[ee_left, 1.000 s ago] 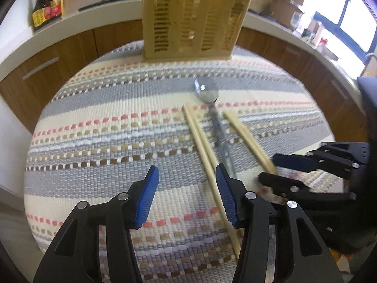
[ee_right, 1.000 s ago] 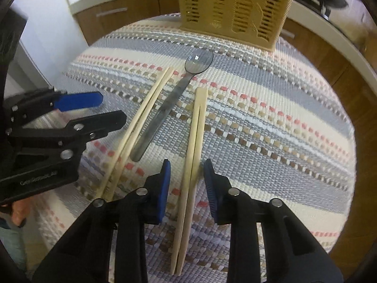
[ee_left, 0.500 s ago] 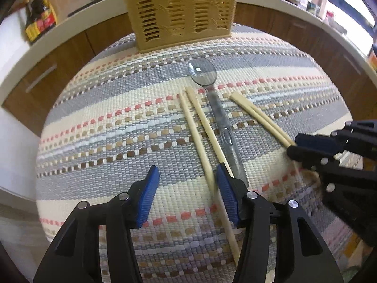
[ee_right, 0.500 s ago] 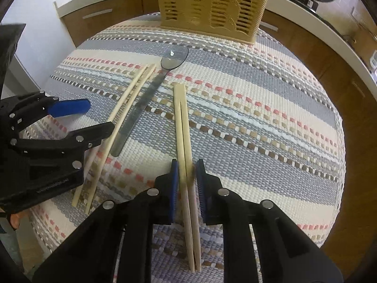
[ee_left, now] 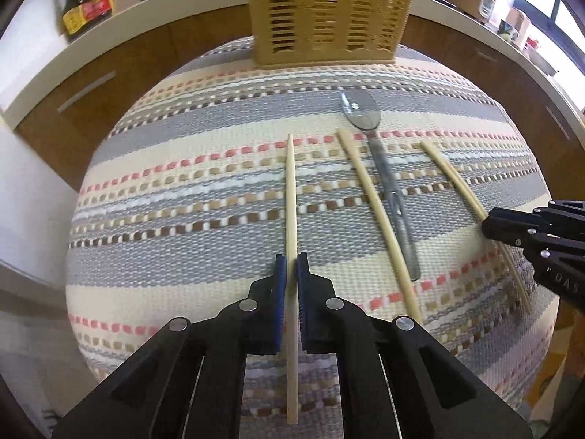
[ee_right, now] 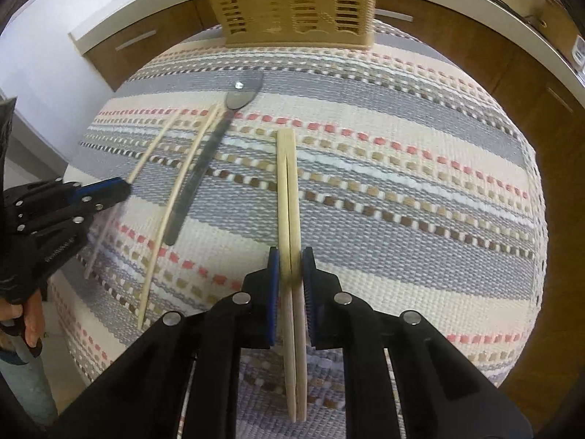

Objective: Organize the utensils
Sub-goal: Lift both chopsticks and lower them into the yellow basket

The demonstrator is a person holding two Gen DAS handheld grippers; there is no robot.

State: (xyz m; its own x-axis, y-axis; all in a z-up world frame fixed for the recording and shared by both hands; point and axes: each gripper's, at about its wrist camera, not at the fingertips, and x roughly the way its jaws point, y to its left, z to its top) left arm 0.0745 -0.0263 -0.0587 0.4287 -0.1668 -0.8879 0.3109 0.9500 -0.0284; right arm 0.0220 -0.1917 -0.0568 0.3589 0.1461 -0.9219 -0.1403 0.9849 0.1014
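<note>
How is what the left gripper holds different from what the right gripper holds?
The left gripper is shut on a single chopstick; the right gripper is shut on a chopstick pair lying side by side. The left jaws have just closed. Both loads are pale wood, pointing toward the slotted utensil basket.

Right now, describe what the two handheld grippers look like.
Both the left gripper and the right gripper have matte black angular plastic frames, silver round pivot rivets and ribbed blue pads on the fingers. The left one's side carries small white lettering, seen from the right wrist camera. No cables show.
</note>
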